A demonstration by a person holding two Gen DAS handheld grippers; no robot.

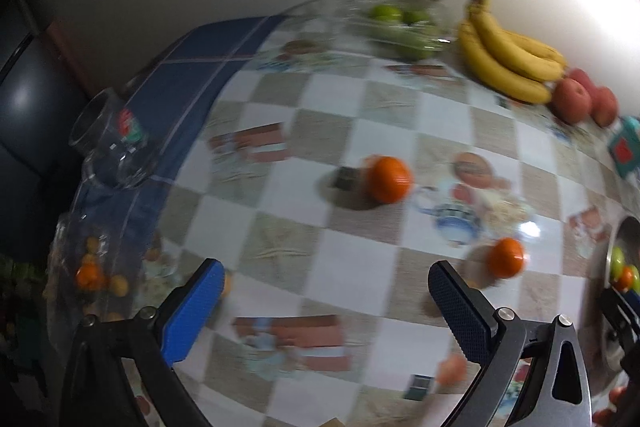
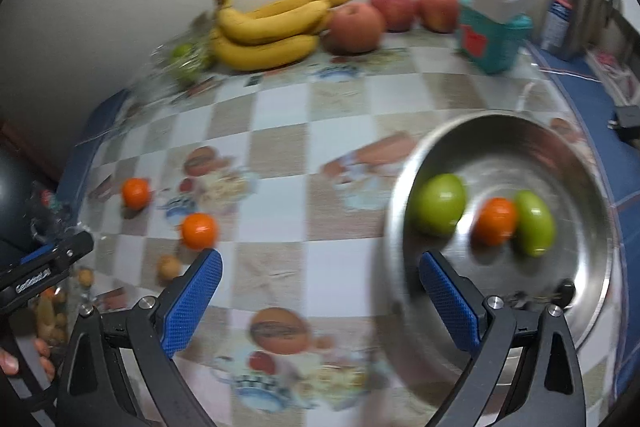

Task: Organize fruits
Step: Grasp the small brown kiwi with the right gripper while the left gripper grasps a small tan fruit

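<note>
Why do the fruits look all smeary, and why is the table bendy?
Left wrist view: motion blur smears the oranges; the fisheye lens bends the table; a light glints white. Right wrist view: the bowl rim and green fruits are blurred too; the corners go dark.

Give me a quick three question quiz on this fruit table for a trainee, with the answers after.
1. True or false: the steel bowl holds three fruits.
2. How many oranges lie loose on the tablecloth?
3. Which is shut: A the left gripper, B the right gripper, C neither?

Key
1. True: two green fruits and one orange.
2. Two.
3. C: both are open and hold nothing.
</note>
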